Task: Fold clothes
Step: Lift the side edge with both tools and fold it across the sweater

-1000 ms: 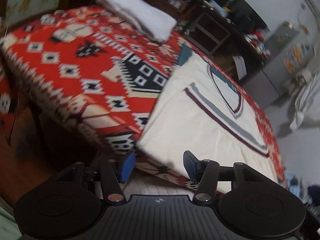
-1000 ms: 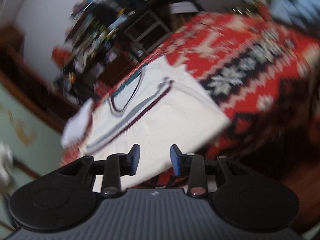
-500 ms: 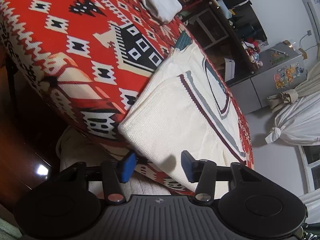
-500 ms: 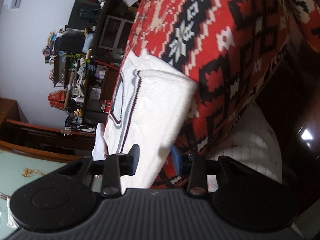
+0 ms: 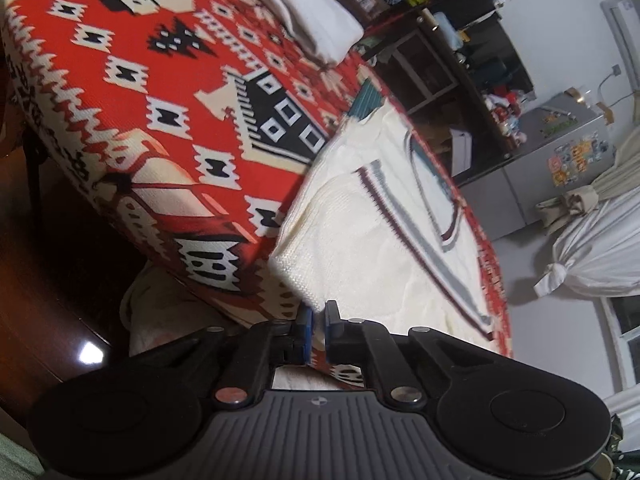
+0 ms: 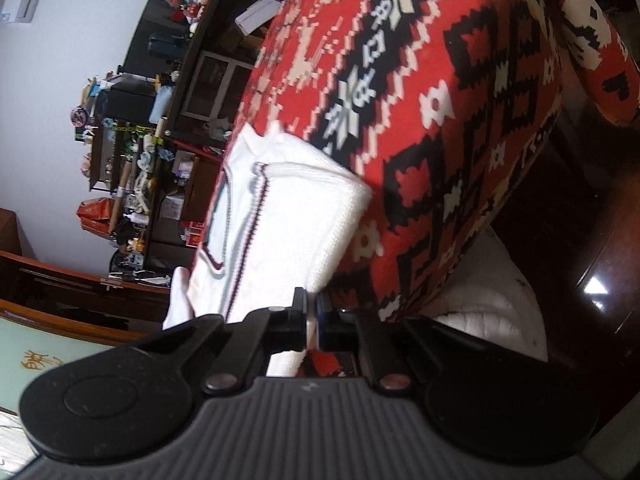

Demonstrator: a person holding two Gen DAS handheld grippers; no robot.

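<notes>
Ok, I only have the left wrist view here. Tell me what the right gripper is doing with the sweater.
Observer: The right gripper is closed on the near edge of the cream sweater, close to its corner.
Operator: Confirm what lies past that corner.
Observer: The red patterned blanket curves down over the table's end there.
Operator: Report what's under that end.
Observer: A white quilted cushion sits below it, beside glossy dark flooring.
</notes>
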